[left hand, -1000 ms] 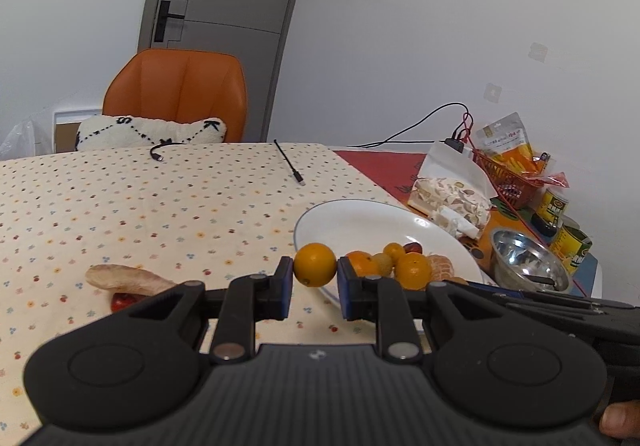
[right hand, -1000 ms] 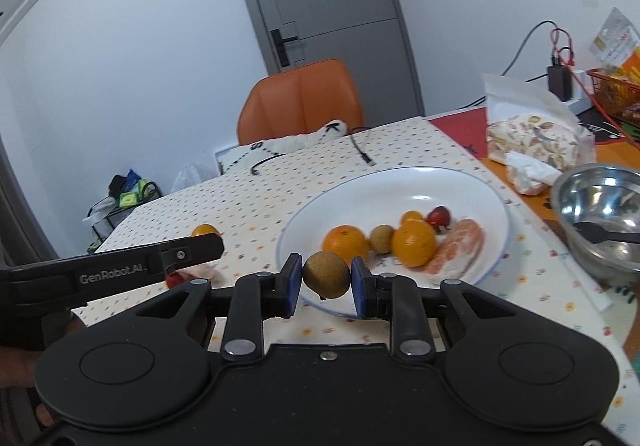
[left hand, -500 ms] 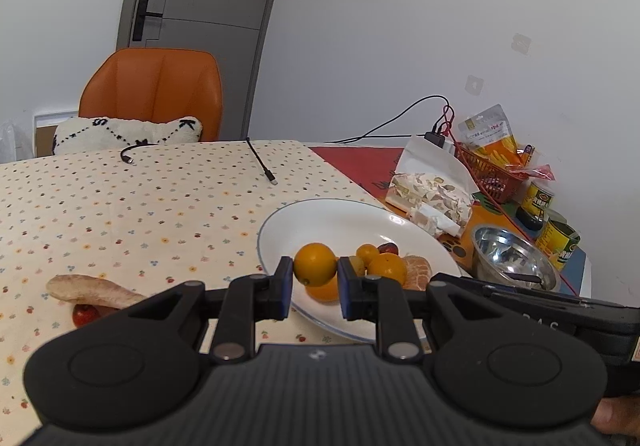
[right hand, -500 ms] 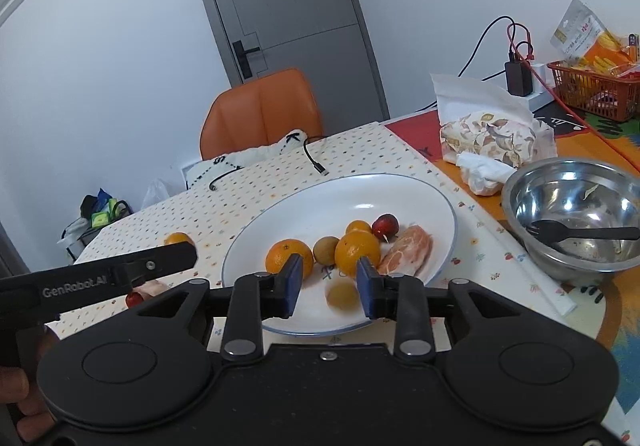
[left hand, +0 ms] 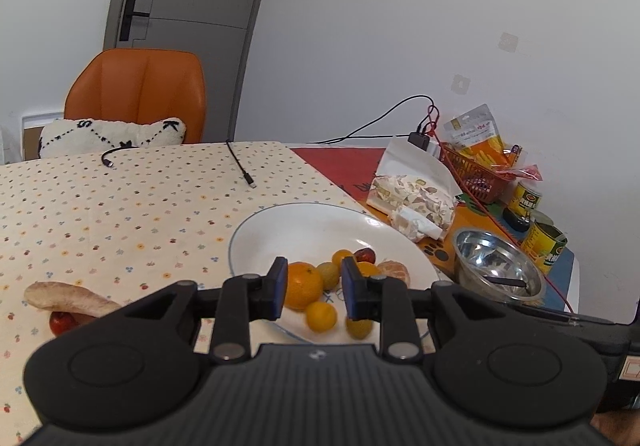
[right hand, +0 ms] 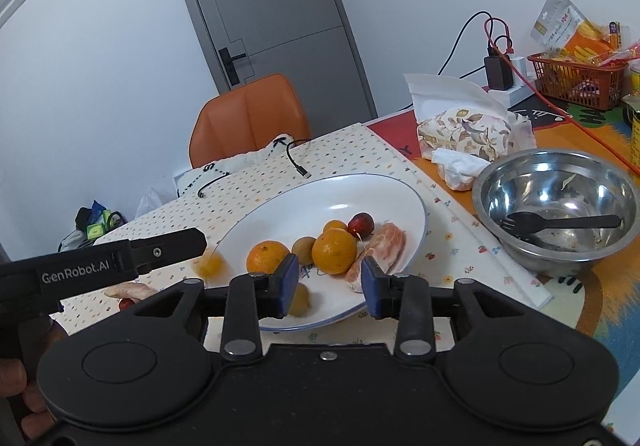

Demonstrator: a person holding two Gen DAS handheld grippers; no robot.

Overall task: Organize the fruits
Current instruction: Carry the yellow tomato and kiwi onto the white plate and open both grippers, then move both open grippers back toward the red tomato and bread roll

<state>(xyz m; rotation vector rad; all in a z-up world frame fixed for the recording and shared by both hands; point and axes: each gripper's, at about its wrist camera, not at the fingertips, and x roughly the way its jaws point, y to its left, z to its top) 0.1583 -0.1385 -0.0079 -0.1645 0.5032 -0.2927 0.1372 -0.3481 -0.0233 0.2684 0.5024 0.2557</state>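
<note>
A white plate holds two oranges, a peeled mandarin, a red date and small fruits. My left gripper hangs over its near rim, jaws opening and nothing pressed between the pads. A small orange is blurred just below them, dropping to the plate. My right gripper is over the plate's front edge, jaws opening and empty. The small brown fruit lies on the plate under its left finger.
A steel bowl with a black spork stands right of the plate, with a tissue pack, a red basket and cans behind. A pale root and a red fruit lie on the dotted cloth at left.
The left gripper's jaws have parted and the small orange has left them, falling toward the plate. The right gripper's jaws widened after letting the brown fruit go; it now lies on the plate.
</note>
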